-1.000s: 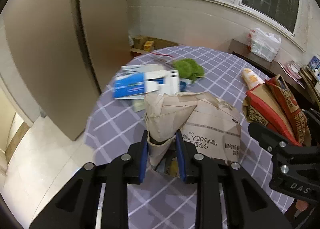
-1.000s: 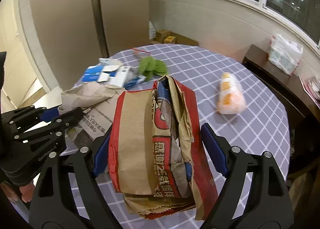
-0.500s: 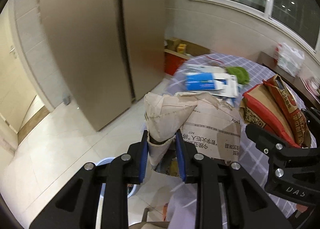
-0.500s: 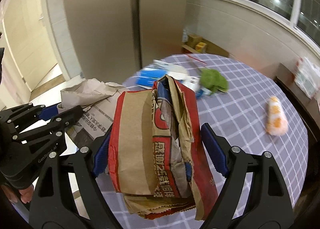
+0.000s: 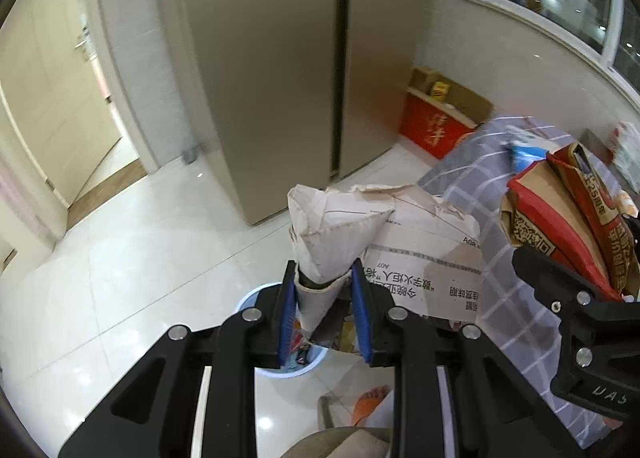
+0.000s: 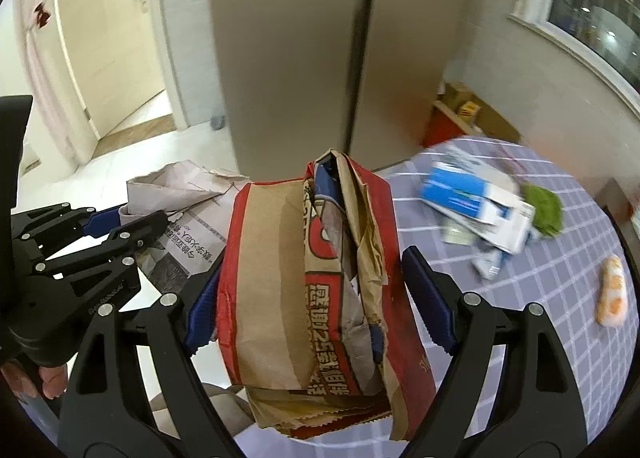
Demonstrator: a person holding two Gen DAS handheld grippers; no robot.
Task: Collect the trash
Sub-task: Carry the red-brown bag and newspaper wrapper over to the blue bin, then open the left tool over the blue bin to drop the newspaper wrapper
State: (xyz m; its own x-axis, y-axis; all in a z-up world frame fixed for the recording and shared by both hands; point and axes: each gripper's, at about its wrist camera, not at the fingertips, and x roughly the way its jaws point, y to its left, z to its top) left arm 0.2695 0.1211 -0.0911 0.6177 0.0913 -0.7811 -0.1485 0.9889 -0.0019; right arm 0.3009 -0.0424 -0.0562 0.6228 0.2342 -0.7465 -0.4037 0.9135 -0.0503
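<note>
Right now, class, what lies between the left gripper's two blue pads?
A folded corner of the grey paper bag sits between the left gripper pads, seen in the left wrist view.

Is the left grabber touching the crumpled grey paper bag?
Touching. In the left wrist view, the left gripper has both blue pads pressed against the twisted neck of the grey paper bag, pinching it, with no gap on either side.
</note>
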